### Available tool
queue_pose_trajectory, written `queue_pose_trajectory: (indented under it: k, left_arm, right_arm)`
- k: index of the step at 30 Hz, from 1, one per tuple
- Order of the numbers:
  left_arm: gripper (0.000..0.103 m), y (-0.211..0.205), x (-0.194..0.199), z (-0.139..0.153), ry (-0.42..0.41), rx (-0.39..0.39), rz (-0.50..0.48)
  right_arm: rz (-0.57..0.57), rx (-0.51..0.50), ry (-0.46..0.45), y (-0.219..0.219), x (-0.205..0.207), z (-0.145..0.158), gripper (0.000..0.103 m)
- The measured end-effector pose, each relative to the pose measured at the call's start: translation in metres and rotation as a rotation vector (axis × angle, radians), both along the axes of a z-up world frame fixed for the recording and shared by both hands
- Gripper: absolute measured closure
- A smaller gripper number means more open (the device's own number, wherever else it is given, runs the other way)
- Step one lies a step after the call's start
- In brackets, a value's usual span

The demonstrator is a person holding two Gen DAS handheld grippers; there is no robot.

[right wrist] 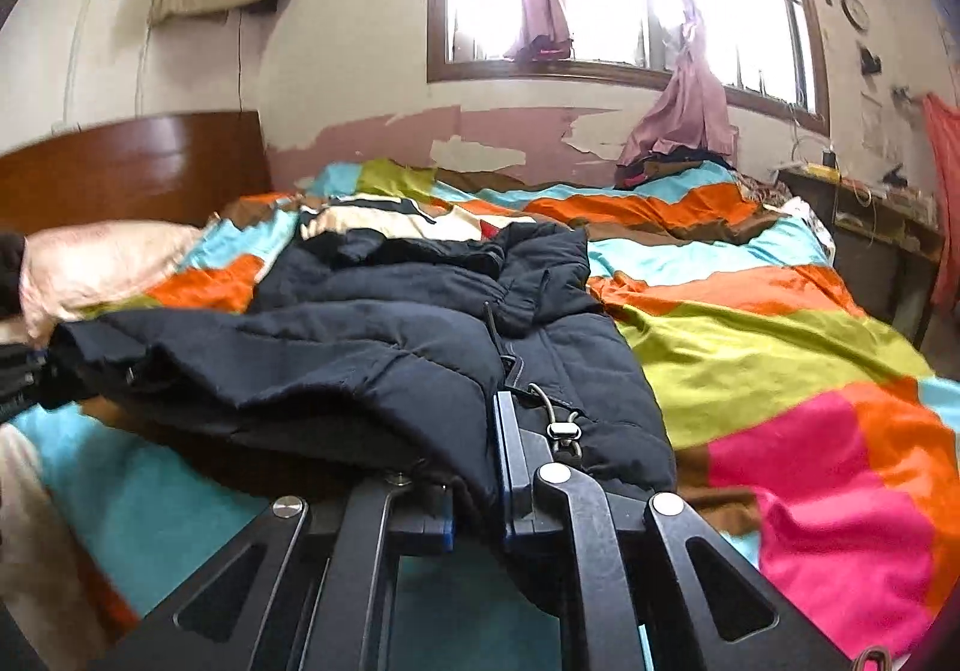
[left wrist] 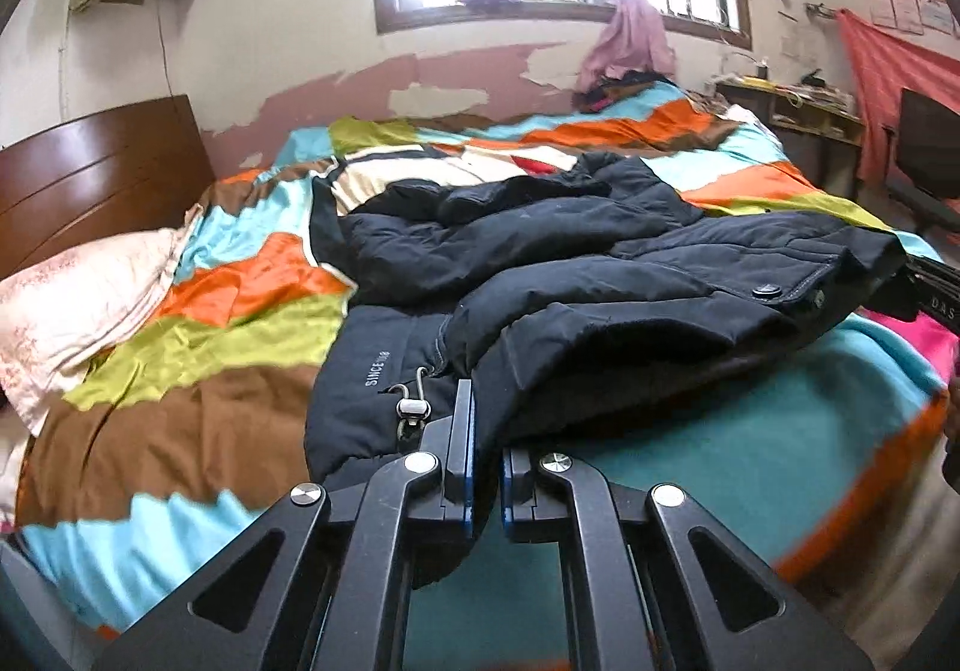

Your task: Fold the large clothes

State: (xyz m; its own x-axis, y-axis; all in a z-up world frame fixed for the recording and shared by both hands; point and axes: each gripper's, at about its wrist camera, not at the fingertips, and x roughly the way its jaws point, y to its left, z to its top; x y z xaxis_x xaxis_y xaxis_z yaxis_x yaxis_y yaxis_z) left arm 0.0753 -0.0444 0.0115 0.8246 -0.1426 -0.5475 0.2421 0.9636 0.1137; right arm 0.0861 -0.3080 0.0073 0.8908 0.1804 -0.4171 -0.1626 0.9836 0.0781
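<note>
A dark navy padded jacket (left wrist: pixel 570 275) lies across the striped bedspread, its near hem raised off the bed. My left gripper (left wrist: pixel 486 431) is shut on the hem beside a drawcord toggle (left wrist: pixel 413 408) and white "SINCE" lettering. In the right wrist view the same jacket (right wrist: pixel 360 347) spreads leftward, and my right gripper (right wrist: pixel 480 443) is shut on the hem's other corner, next to a second toggle (right wrist: pixel 563 431). Fabric drapes over the right gripper's left finger and hides it. The right gripper's body shows at the left wrist view's right edge (left wrist: pixel 936 293).
The bed carries a bedspread (right wrist: pixel 780 347) in orange, green, blue, brown and pink bands. A pale pillow (left wrist: pixel 84 305) lies by the wooden headboard (left wrist: pixel 102 179). A striped garment (left wrist: pixel 432 173) sits beyond the jacket. A cluttered desk (left wrist: pixel 798 113) stands at the far right under the window.
</note>
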Motion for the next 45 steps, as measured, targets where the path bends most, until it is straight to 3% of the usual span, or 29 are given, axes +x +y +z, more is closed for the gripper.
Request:
queue_pose_trajectory:
  k: [9, 16, 22, 28, 39, 42, 45]
  left_arm:
    - [0.099, -0.005, -0.086, 0.016, 0.024, -0.025, -0.003]
    - [0.099, -0.010, -0.082, 0.015, 0.025, -0.053, 0.024]
    - [0.099, -0.014, -0.044, 0.053, -0.075, -0.059, 0.041]
    - [0.099, -0.007, 0.013, 0.083, -0.126, -0.074, 0.027]
    - [0.099, -0.002, 0.083, 0.077, -0.173, -0.044, 0.046]
    - [0.099, 0.002, 0.119, 0.082, -0.161, -0.047, 0.053]
    - [0.099, 0.001, 0.159, 0.084, -0.140, -0.003, 0.051]
  right_arm:
    - [0.038, 0.011, 0.018, 0.003, -0.108, 0.017, 0.093]
    - [0.041, -0.013, 0.006, 0.007, -0.113, 0.011, 0.093]
    - [0.039, -0.035, -0.086, 0.011, -0.085, 0.039, 0.093]
    - [0.044, -0.012, -0.134, 0.005, -0.027, 0.074, 0.093]
    - [0.034, -0.062, -0.165, 0.008, 0.048, 0.074, 0.093]
    - [0.042, -0.074, -0.164, 0.008, 0.076, 0.081, 0.093]
    - [0.049, -0.102, -0.154, 0.008, 0.115, 0.085, 0.093]
